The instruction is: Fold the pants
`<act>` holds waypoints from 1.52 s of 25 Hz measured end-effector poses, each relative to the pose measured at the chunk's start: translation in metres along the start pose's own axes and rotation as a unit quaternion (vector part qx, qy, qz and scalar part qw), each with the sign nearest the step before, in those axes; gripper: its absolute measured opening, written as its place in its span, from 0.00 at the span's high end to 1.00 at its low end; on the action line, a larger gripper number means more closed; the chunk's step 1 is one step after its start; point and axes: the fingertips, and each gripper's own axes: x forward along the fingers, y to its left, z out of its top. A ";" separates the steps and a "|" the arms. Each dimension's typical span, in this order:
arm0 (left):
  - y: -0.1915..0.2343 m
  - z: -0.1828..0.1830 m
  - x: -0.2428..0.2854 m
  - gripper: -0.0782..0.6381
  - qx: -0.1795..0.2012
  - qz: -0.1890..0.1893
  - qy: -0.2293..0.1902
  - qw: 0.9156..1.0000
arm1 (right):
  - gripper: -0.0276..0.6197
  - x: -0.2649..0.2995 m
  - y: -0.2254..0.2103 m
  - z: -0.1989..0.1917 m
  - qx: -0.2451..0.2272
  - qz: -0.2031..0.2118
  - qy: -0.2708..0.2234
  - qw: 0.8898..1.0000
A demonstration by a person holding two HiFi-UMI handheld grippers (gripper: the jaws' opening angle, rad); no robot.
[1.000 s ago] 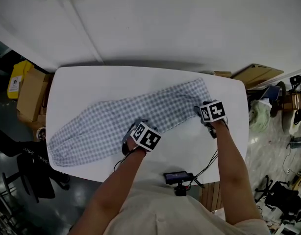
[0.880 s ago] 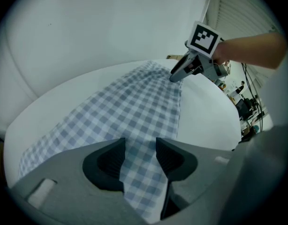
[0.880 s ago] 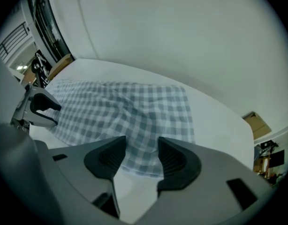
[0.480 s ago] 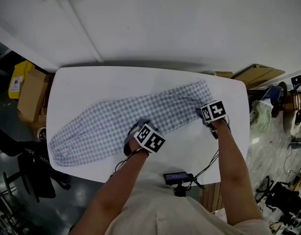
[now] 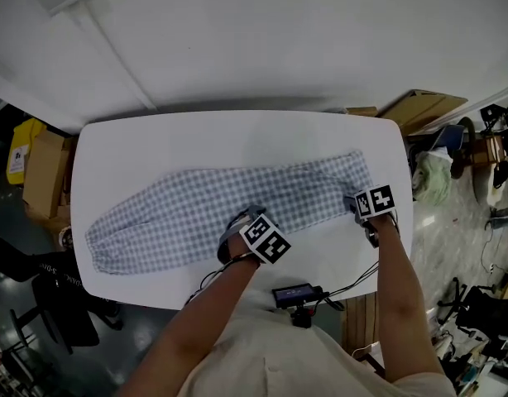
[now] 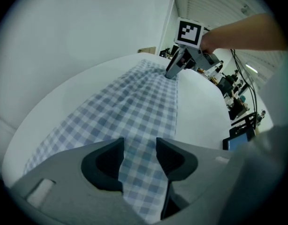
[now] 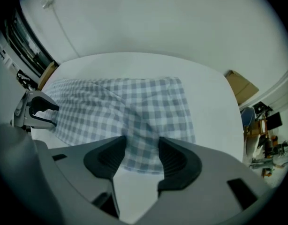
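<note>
Blue-and-white checked pants (image 5: 188,213) lie stretched across the white table (image 5: 155,143), leg ends at the left, waist at the right. My left gripper (image 5: 236,230) is at the near edge of the pants about mid-length, and checked fabric (image 6: 144,139) runs between its jaws, which are shut on it. My right gripper (image 5: 356,209) is at the near waist corner, shut on a raised pinch of cloth (image 7: 141,139). Each gripper shows in the other's view: the right gripper (image 6: 174,71) and the left gripper (image 7: 43,111).
A small device with a screen (image 5: 295,294) and cables sits at the table's near edge. Cardboard boxes (image 5: 39,168) stand on the floor at the left and another box (image 5: 424,110) at the right. A black chair (image 5: 64,300) is near the left corner.
Both grippers have moved to the right, dragging the pants with them. The waist now lies closer to the table's right edge and the pants lie straighter.
</note>
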 end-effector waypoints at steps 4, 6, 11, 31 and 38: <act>-0.031 0.009 0.009 0.60 0.036 -0.026 0.011 0.999 | 0.60 -0.010 -0.017 -0.048 0.033 -0.008 0.007 0.999; -0.046 0.014 0.012 0.60 0.050 -0.039 0.017 0.998 | 0.60 -0.015 -0.023 -0.069 0.049 -0.012 0.008 0.999; -0.084 0.019 0.020 0.59 0.085 -0.061 0.027 0.994 | 0.60 -0.025 -0.036 -0.121 0.087 -0.020 0.010 0.996; -0.115 0.025 0.005 0.52 0.090 -0.093 0.012 0.992 | 0.61 -0.074 -0.097 -0.136 0.175 -0.013 -0.107 0.979; -0.097 0.037 -0.009 0.52 0.046 -0.098 -0.019 0.994 | 0.61 -0.061 -0.077 -0.119 0.139 0.001 -0.091 0.986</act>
